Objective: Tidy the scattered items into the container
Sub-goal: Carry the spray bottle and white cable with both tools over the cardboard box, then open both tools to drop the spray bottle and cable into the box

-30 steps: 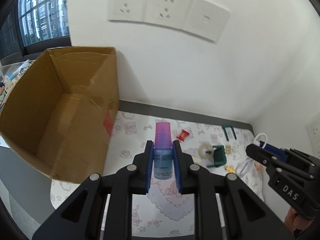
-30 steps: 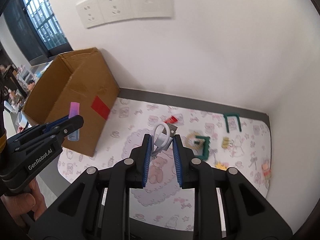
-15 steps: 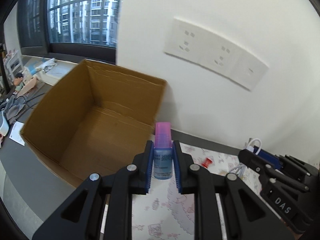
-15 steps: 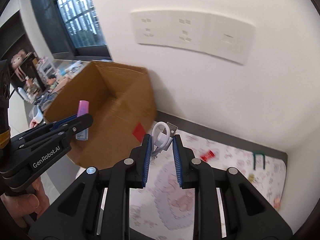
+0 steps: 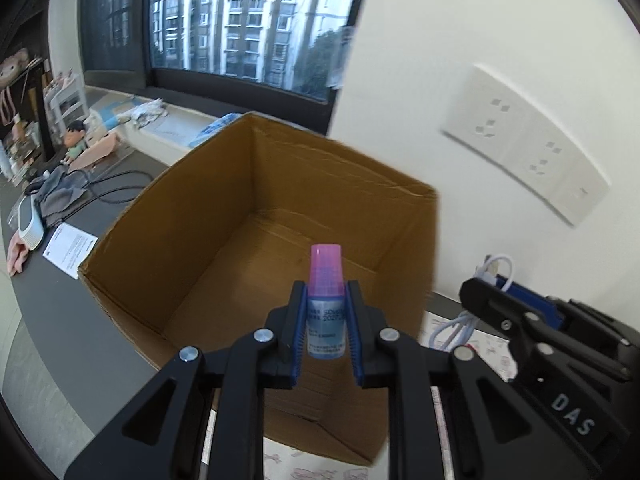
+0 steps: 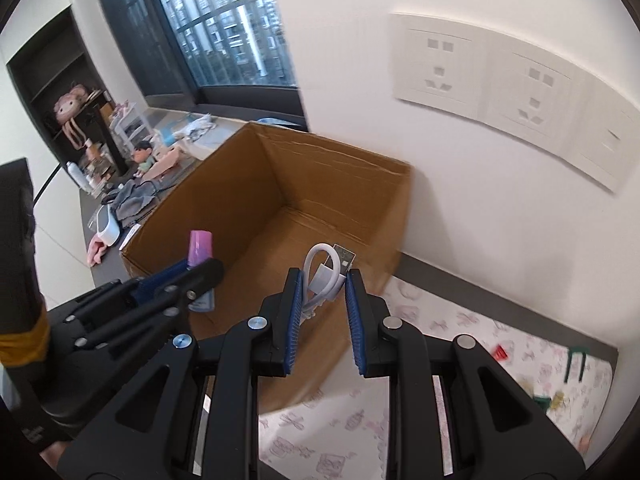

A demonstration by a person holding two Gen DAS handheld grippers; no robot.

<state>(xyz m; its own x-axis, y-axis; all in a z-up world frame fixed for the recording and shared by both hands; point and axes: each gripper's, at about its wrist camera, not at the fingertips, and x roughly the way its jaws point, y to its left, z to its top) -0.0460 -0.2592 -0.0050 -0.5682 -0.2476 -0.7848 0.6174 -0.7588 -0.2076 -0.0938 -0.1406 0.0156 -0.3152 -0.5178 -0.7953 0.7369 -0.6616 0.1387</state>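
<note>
We hold two black two-finger grippers over the mouth of an open brown cardboard box (image 5: 224, 240). The left gripper (image 5: 325, 322) has its blue-padded jaws clamped on a small blue bottle with a translucent pink cap (image 5: 326, 300), held upright above the box interior. The right gripper (image 6: 323, 304) has its jaws pressed on a coiled white USB cable (image 6: 324, 270), whose metal plug points up and right, near the box's right wall. In the right wrist view, the left gripper sits just beside the right one, over the box's near-left rim.

We see only bare cardboard on the visible box floor. To the right of the box lies a white mat with pink printed figures (image 6: 460, 332), carrying a small red item (image 6: 501, 351) and green clips (image 6: 576, 362). Behind the box stands a white wall with a white socket panel (image 6: 500, 88). A dark-framed window (image 5: 240, 28) lies farthest.
</note>
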